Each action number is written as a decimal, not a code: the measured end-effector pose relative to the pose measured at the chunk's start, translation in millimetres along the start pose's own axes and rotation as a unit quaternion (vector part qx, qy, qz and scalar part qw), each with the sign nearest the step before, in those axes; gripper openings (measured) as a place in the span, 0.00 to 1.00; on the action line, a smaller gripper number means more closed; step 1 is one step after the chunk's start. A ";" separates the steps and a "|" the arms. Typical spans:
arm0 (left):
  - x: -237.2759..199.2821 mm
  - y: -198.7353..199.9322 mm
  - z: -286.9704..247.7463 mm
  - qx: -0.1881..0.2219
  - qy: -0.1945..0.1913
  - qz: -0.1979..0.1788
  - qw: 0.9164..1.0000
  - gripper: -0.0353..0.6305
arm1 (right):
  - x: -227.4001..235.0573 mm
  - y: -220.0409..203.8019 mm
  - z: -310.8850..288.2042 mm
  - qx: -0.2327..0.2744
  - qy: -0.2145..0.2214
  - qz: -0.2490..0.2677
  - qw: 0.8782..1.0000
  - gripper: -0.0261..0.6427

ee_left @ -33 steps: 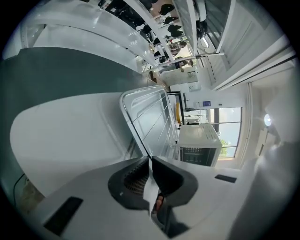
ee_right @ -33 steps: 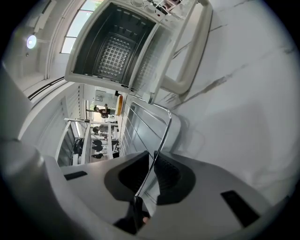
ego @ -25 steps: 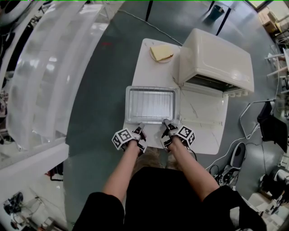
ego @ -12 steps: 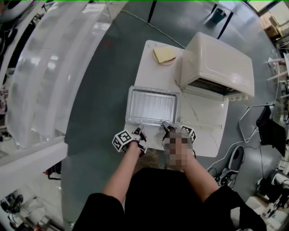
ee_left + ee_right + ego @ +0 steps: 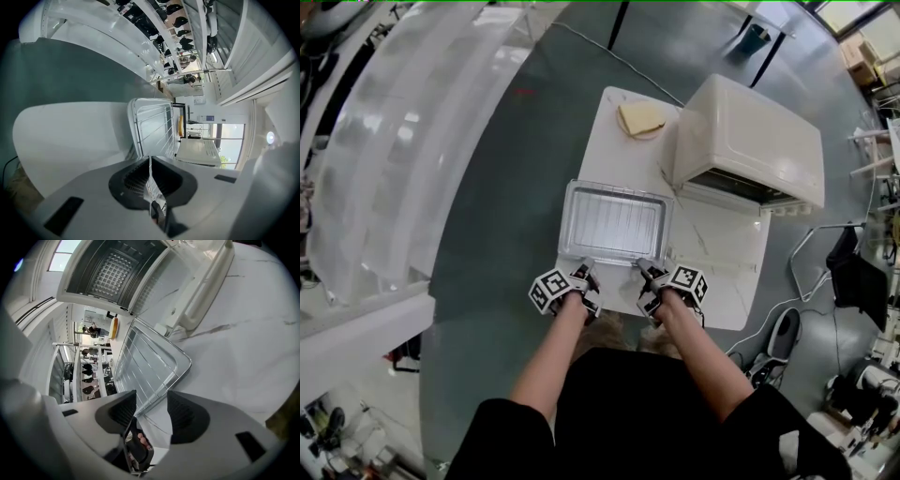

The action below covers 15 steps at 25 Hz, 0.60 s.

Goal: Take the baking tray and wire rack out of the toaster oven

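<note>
Baking tray (image 5: 566, 221) crosswise on counter (image 5: 719, 258), near rim toward me: left gripper (image 5: 149, 164) fingers clamped on it; right gripper (image 5: 151, 405) fingers just opened, rim loose between

The light is bright and even, and it seems to come from above. I see only soft, weak shadows on the white table (image 5: 712, 281), which is almost washed out. The baking tray (image 5: 614, 220) gives small shiny reflections. The grey floor (image 5: 497, 206) shines a little near the top of the head view. In both gripper views the corners are black, and straight lines bend strongly toward the edges. The window (image 5: 229, 136) in the left gripper view is overexposed.
</note>
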<state>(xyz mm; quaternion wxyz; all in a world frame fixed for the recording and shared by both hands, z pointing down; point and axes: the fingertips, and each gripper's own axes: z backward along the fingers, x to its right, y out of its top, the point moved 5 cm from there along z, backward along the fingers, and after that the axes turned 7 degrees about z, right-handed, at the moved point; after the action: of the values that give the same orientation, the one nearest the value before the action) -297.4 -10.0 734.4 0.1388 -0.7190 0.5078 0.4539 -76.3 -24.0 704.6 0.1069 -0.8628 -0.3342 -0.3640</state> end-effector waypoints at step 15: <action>91.6 -81.0 59.8 -0.011 -0.131 -0.203 0.970 0.10 | -46.5 13.1 106.8 0.046 0.090 0.155 0.983 0.28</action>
<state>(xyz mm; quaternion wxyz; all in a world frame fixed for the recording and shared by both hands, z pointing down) -252.1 10.3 607.6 0.2852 -0.7427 0.3234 0.5123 -32.1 -11.4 596.8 0.2313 -0.8621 -0.2019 -0.4031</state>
